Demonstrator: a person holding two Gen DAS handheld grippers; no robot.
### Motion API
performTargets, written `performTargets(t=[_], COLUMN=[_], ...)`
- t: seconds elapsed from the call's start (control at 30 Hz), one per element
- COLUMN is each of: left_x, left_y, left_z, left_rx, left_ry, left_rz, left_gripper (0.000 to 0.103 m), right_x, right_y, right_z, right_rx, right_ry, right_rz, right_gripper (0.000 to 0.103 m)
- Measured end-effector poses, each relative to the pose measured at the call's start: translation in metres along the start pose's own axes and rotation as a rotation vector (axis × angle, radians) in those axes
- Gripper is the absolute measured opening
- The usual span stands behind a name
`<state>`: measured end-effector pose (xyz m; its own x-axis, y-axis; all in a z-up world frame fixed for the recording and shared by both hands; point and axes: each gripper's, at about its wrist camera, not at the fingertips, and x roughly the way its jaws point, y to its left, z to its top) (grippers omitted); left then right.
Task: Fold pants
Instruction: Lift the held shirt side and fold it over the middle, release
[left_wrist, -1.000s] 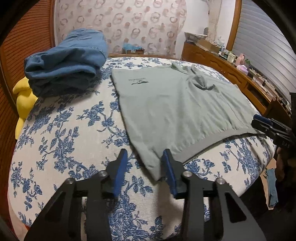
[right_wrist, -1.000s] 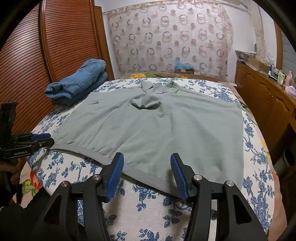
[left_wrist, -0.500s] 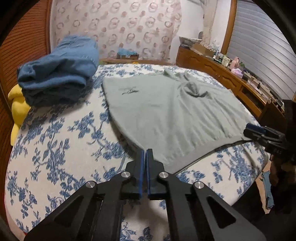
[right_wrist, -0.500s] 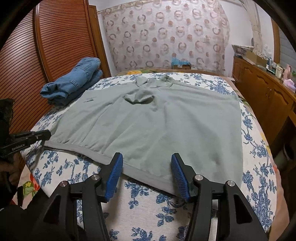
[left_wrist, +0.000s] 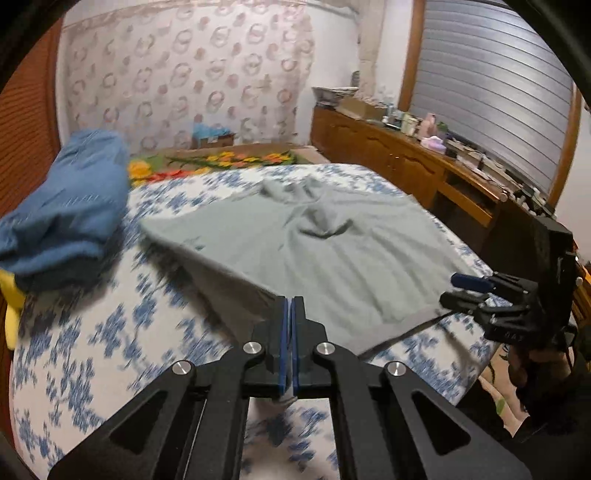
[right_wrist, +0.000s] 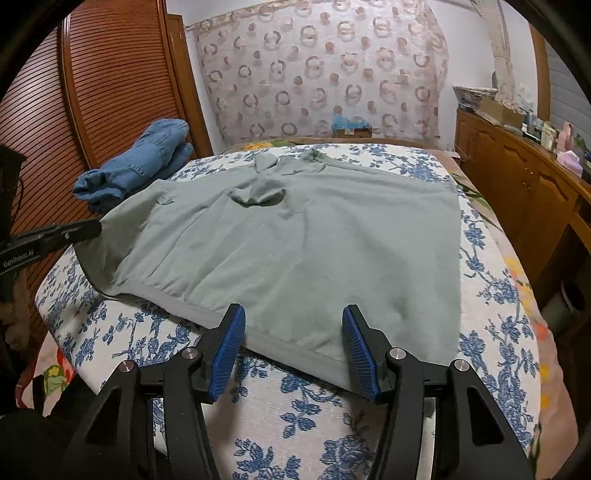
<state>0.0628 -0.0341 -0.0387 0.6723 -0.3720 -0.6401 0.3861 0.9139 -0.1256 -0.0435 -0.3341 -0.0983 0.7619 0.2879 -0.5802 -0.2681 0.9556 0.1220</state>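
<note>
A grey-green garment (right_wrist: 314, 243) lies spread on the blue-flowered bed; it also shows in the left wrist view (left_wrist: 332, 258). My left gripper (left_wrist: 288, 314) is shut on the garment's near left hem corner and holds it lifted off the bed; from the right wrist view it (right_wrist: 92, 229) shows at the left with the cloth pulled up to it. My right gripper (right_wrist: 293, 347) is open, its blue pads either side of the hem near the right corner, just above the cloth. In the left wrist view it (left_wrist: 454, 288) hovers at the hem's right end.
Folded blue jeans (right_wrist: 140, 166) are stacked at the bed's far left, also in the left wrist view (left_wrist: 66, 206). A yellow soft item (left_wrist: 9, 295) lies beside them. A wooden sideboard (right_wrist: 524, 181) with clutter runs along the right. A slatted wooden door (right_wrist: 92, 92) stands at the left.
My left gripper shut on the hem corner and has raised it off the bed. My right gripper stays open and has come a little closer to the hem.
</note>
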Motion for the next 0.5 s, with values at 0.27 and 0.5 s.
performTargets(t=[0.27,0.5], left_x=[0.015,0.02], left_y=[-0.04,-0.067], left_z=[0.034,0.046], left_rx=[0.073,0.118], left_ry=[-0.021,-0.027], left_rz=[-0.074,-0.1], left_gripper=[0.002,0.002], right_x=[-0.01,-0.018], right_y=[-0.009,-0.011], right_z=[-0.005,-0.006], right_rx=[0.021,0.028], right_ry=[-0.016,-0.027], right_rz=[-0.009,-0.013], right_gripper=[0.057,0.057])
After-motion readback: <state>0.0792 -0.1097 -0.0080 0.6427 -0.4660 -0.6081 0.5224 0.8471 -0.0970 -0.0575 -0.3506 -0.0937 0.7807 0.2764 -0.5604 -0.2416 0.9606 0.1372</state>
